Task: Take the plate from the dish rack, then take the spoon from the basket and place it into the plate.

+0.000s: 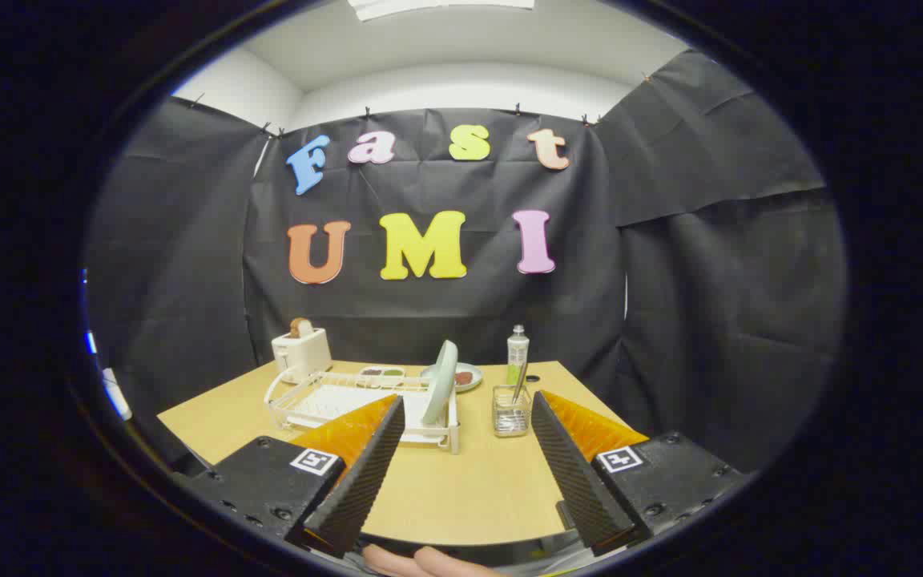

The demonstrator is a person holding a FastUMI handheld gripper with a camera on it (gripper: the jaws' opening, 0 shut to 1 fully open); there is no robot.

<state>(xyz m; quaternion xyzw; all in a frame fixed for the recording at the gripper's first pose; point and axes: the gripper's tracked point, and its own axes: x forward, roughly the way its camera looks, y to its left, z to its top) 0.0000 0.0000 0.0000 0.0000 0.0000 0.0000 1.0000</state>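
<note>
A pale green plate (440, 382) stands on edge at the right end of a white dish rack (325, 403) on the wooden table (461, 489). To the right of the rack a small clear mesh basket (511, 412) holds a spoon (519, 383) upright. My gripper (468, 405) is open, with its two dark ribbed fingers (365, 473) spread wide and nothing between them. It hovers above the near part of the table. Plate and basket both stand beyond the fingertips, the plate just right of the left one.
A white toaster (301, 353) with a slice of bread stands at the back left. Behind the rack lie a small divided dish (381, 373) and a plate with food (465, 377). A clear bottle (517, 353) stands behind the basket. A hand (421, 561) shows beneath the gripper.
</note>
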